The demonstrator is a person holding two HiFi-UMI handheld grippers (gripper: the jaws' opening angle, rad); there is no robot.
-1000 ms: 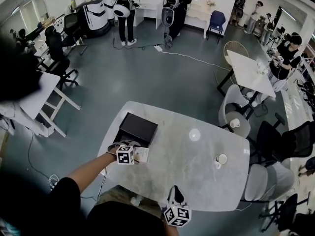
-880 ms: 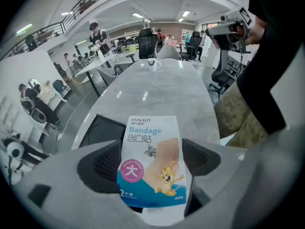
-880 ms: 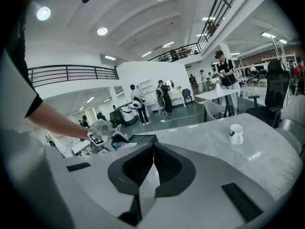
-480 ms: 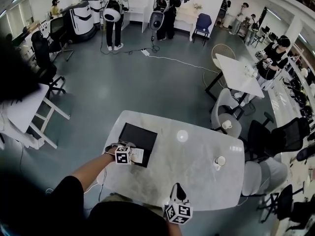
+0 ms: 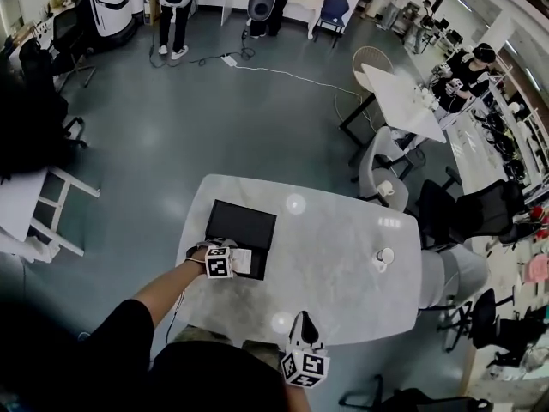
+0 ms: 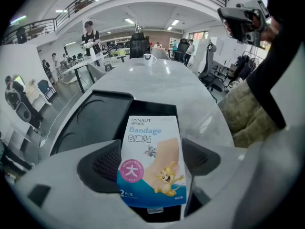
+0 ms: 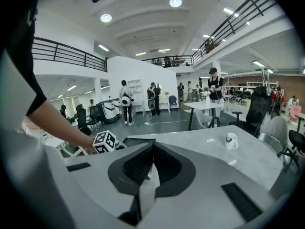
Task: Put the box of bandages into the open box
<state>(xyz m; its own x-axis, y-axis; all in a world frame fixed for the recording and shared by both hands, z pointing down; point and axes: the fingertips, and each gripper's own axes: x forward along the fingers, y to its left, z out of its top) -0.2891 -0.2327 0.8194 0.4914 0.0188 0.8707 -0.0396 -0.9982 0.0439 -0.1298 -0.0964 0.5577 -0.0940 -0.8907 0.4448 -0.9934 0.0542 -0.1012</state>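
Left hand-held gripper (image 5: 230, 262): clamped on the bandage box (image 6: 152, 159), 1 jaw against each long side, printed face up. The bandage box sits over the near edge of the black open box (image 5: 243, 224), which lies at the left end of the bench (image 5: 343, 273). Contact between the 2 cannot be told. Right hand-held gripper (image 7: 151, 163): jaws pressed together, nothing between them, held at the bench's near edge, well apart from the left one. 1 white cup (image 5: 387, 255) stands towards the bench's right side.
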